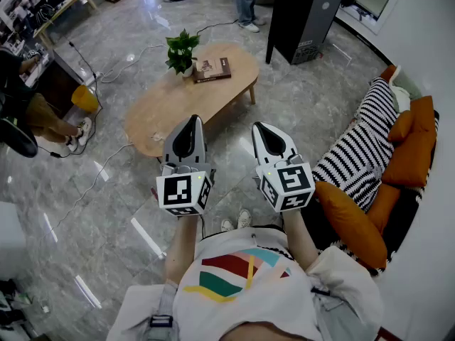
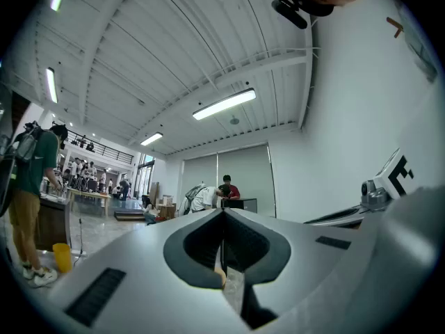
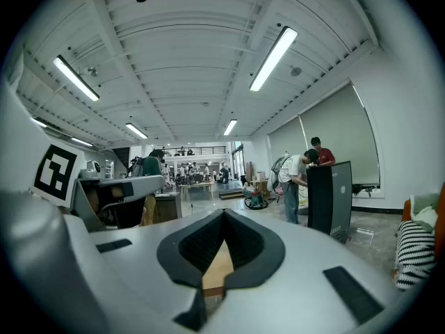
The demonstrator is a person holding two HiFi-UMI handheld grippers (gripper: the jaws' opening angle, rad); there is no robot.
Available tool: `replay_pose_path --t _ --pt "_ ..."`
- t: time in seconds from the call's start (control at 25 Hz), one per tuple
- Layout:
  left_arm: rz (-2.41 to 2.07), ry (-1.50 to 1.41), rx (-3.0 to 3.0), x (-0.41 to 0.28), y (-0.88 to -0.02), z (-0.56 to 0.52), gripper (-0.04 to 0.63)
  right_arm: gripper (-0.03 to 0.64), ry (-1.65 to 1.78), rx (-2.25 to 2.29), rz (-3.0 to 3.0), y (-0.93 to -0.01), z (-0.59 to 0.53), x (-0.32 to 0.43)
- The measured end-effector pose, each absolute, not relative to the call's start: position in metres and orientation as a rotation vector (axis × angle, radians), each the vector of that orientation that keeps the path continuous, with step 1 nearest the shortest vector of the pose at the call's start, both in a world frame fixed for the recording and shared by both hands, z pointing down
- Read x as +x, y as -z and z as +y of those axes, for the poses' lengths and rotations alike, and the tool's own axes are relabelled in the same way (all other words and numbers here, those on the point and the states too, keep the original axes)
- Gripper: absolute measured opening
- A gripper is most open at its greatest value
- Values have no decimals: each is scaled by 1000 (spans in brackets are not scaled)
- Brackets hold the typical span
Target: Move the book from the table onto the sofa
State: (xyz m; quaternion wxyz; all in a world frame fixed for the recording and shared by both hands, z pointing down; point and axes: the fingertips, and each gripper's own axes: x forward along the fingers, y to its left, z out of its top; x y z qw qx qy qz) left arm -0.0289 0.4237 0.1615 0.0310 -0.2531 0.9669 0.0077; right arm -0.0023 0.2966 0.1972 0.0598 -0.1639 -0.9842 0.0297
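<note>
Person stands on the marble floor (image 1: 128, 212) w/ a gripper in each hand, both held level at chest height, side by side but apart. Left gripper (image 1: 193, 122): jaws pressed together, tips meeting, nothing between them. Right gripper (image 1: 259, 128): same, jaws closed tight and empty.

The book (image 1: 212, 69) lies flat on the far end of the oval wooden table (image 1: 178, 112), well ahead of both grippers. Neither touches it. Just beside the book, on its left in the head view, stands a potted plant (image 1: 182, 50), leaves very near the book's edge. Rest of the tabletop is bare apart from a small unclear bit near the near-left rim.

The sofa (image 1: 407, 222) runs along the person's right side. A black-and-white striped blanket (image 1: 359, 148) covers much of the seat, w/ orange cushions (image 1: 352, 222) at the near end and more stacked at the far end, so little bare seat shows.

Around: a tall black cabinet (image 1: 306, 16) stands beyond the table's right end, near the sofa's far end. A second person (image 1: 246, 2) stands beyond the table; only legs & shoes show. At the left edge another person sits, w/ a yellow bucket (image 1: 84, 98) close by. Thin cables (image 1: 106, 165) trail over the floor left of the table. The wearer's own shoes (image 1: 234, 222) show below the grippers.

Right gripper view: two people bend at the black cabinet, more people further back in the hall.
</note>
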Motion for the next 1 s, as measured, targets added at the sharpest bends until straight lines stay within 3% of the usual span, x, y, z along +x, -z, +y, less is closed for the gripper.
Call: replay_pose_path --t 1.0 --pt "2979 -18 -809 -29 -172 402 6 14 -265 -506 -2991 -209 266 3"
